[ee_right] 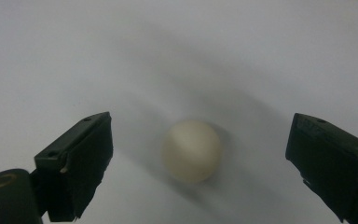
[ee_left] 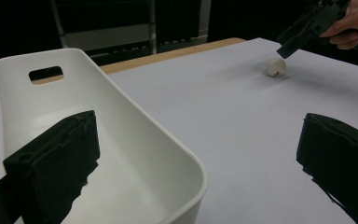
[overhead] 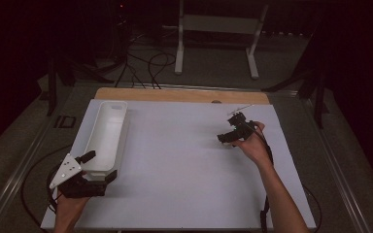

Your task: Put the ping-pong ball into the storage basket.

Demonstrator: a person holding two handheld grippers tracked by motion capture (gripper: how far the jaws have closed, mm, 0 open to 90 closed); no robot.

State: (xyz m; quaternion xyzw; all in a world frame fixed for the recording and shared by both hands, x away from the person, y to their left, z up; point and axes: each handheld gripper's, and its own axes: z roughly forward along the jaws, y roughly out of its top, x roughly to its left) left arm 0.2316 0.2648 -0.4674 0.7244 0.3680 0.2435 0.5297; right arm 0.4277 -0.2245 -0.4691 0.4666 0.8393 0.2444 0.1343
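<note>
**A:** So your right hand-held gripper is sitting right over the little cream ball. In the right gripper view the ball is on the white tabletop between the two black jaws, a touch closer to the left one, with clear gaps on both sides. Jaws are spread wide, nothing touching the ball.

**B:** Yeah, and the left gripper view backs that up. You can see the ball resting on the tabletop with your right hand-held gripper tilted down at it from above, tips just beside the ball. Can't tell from there if anything's touching. What about your left side?

**A:** Your left hand-held gripper is at the near end of the long white bin, over on the left side of the tabletop. Jaws are wide apart there too and straddling the bin's near corner: in the left gripper view one jaw is down inside the bin and the other is outside over the bare surface. Not gripping anything.

**B:** In the high view the right hand-held gripper is right of centre, well apart from the bin. The ball itself is too small to make out there.
</note>
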